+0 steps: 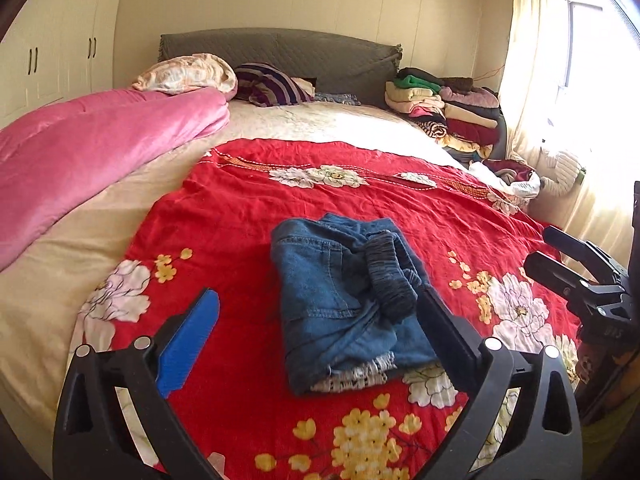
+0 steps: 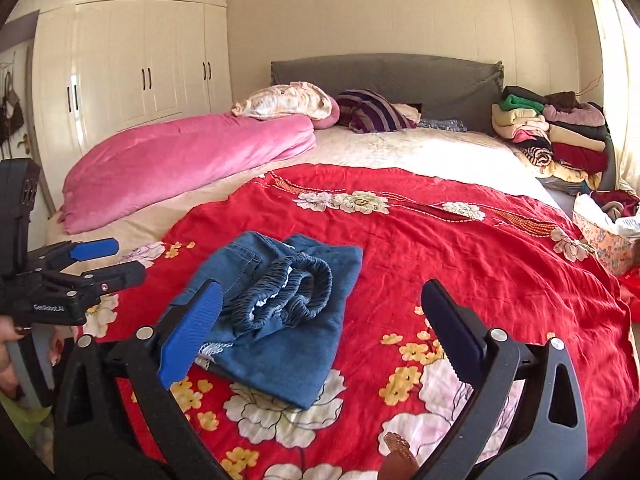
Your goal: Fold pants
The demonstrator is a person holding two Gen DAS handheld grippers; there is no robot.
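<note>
I see the pants (image 1: 352,304) folded on the bed (image 1: 248,208), lying lengthwise ahead between my left gripper (image 1: 320,344) and right gripper (image 2: 320,332); both jaws released, empty, left nearer.

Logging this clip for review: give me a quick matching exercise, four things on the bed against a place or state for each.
Things:
1. jeans
2. pink quilt
3. stack of clothes
4. left tongs

Places or states:
A. piled at the window-side corner by the headboard
B. open, holding nothing
C. folded small on the red floral cover
D. rolled along the wardrobe side of the bed

Pairs: 1-C, 2-D, 3-A, 4-B
</note>
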